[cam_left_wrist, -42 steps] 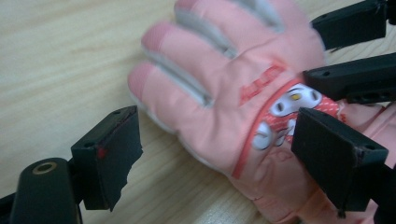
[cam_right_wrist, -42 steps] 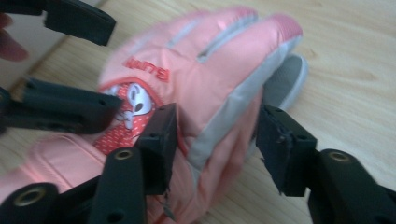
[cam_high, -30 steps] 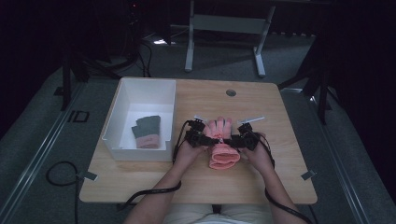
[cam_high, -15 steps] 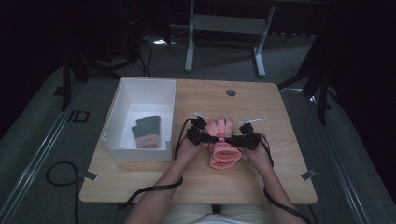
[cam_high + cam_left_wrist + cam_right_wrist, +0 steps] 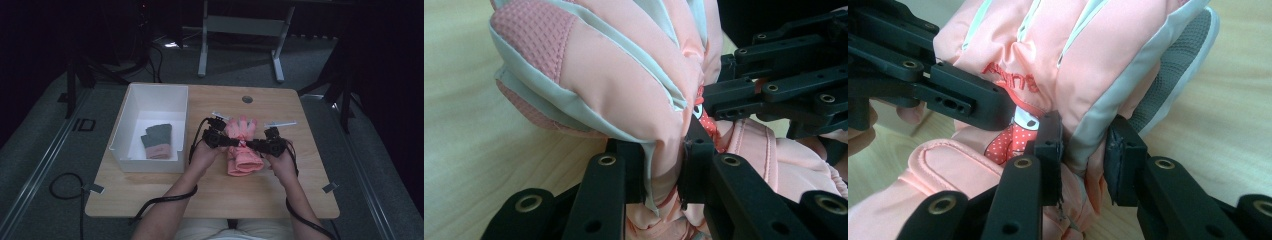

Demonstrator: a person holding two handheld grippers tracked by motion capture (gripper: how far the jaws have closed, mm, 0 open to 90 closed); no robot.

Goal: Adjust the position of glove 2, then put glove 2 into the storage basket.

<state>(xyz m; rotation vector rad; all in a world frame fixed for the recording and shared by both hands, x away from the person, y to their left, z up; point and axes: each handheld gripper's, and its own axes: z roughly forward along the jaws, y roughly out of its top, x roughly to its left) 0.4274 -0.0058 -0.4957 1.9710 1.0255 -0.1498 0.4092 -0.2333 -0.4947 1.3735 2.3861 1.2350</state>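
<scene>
Both tools clamped on the pink glove (image 5: 241, 145) at table centre — left tool (image 5: 223, 141), right tool (image 5: 259, 145). Lift evenly, keep grips level — white bin (image 5: 131, 107) sits left.

your left gripper (image 5: 227, 141) is black throughout, built of flat linked bars; in the left gripper view those bars carry round metal-ringed rivet holes, and the two inner pads are matte black blocks; your right gripper (image 5: 254, 144) has the same black linkage, with brass-toned eyelets and a small slotted block seen in the right gripper view; a thin pale strip sits beyond each gripper; black cables trail from both along your bare forearms to the table's near edge.
</scene>
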